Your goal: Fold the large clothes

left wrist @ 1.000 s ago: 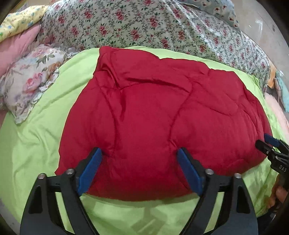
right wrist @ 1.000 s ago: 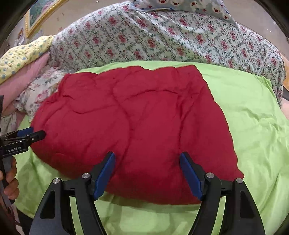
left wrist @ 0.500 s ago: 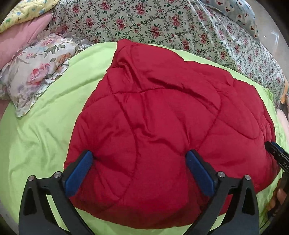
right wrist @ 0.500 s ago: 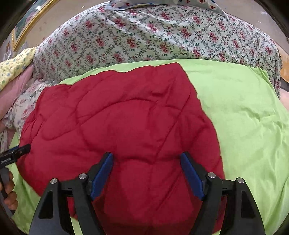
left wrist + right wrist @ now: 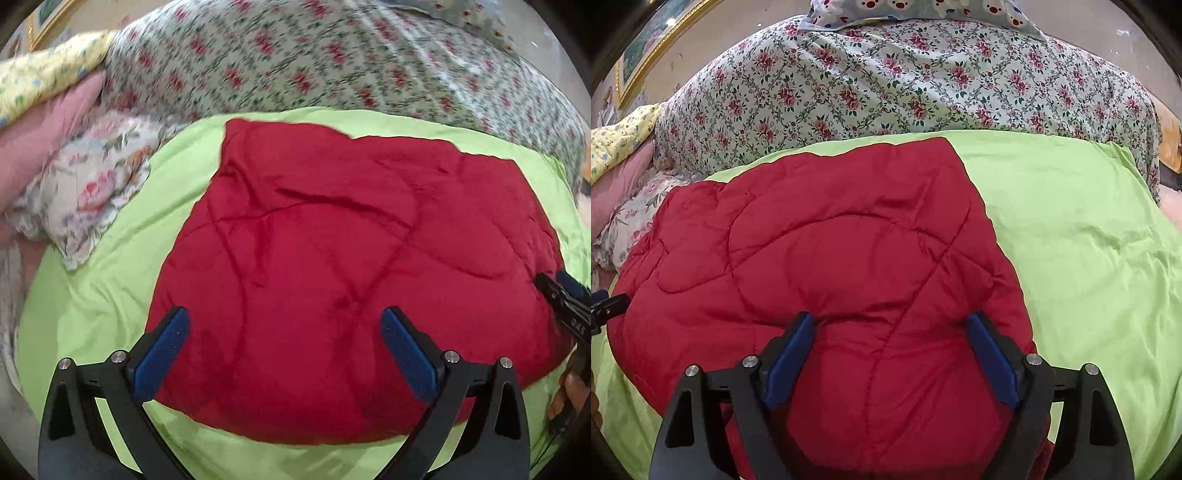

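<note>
A folded red quilted garment (image 5: 343,280) lies on a lime green sheet (image 5: 96,295); it also shows in the right wrist view (image 5: 831,266). My left gripper (image 5: 284,328) is open, its blue pads over the garment's near left part, empty. My right gripper (image 5: 890,332) is open with its pads pressed into the puffy near right part of the garment. The right gripper's tip shows at the right edge of the left wrist view (image 5: 565,299); the left one's tip shows at the left edge of the right wrist view (image 5: 605,306).
A large floral quilt (image 5: 905,81) is heaped behind the green sheet. A flowered pillow (image 5: 88,192), a pink cushion (image 5: 40,133) and a yellow cloth (image 5: 44,77) lie at the left. Green sheet (image 5: 1089,240) stretches to the right of the garment.
The left gripper has pulled back and the view has lifted. The right gripper has moved forward and down onto the garment, denting it.
</note>
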{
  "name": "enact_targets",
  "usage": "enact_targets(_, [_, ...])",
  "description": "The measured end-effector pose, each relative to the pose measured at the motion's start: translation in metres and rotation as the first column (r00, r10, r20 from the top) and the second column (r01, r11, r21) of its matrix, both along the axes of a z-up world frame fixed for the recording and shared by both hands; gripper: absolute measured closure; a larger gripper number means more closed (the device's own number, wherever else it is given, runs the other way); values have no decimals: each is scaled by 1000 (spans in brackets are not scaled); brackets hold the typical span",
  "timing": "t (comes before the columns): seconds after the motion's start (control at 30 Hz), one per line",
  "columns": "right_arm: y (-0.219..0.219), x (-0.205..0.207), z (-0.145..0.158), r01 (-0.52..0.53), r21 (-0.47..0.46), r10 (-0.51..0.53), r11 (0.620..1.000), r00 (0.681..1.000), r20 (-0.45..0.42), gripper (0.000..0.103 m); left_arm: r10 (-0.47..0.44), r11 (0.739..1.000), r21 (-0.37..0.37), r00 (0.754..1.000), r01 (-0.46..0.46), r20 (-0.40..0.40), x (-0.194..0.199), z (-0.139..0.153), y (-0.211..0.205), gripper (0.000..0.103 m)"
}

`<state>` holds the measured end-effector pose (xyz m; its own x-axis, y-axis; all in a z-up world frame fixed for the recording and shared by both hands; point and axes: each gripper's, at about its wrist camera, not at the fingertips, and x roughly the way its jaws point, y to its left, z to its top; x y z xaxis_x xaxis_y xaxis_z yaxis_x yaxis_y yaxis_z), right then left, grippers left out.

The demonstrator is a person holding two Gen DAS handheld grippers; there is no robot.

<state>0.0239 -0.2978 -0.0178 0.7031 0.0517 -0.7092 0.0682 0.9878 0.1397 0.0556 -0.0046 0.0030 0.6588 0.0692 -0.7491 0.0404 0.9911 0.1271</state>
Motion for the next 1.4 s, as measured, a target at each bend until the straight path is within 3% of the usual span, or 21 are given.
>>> enact_targets(0.33, [-3,-9,7,23,24,-23,999,999,32,18,-25,1000,-8,999,24,-39,4,-17,-13,0])
enact_targets(0.53, [10,-48,40,15,-7,-13,1000,974,225,16,-23,999,-26,999,22,-36,5,-21,-11,0])
enact_targets(0.63, [25,-53,46,-23,-33,31,999,967,251,16,-21,999,-29,999,20,-34,6,-23,-12,0])
enact_targets(0.9, [64,-37,27,-123,-130,141,984,979,144,16,-20,999,-47,1000,19,-21,8,-27,-10,0])
enact_targets(1.03, [54,-28,16,-107,-66,113,992,990,83,16,-16,999,-51,1000,15,-17,6,-29,-9,0])
enact_targets(1.23, [45,-20,10,-64,-75,67,995,997,46,16,-31,991,-131,1000,31,6,-14,-9,1,0])
enact_targets(1.4, [48,-19,10,-63,-92,67,994,997,39,16,-37,991,-129,999,35,-14,-17,-13,3,0])
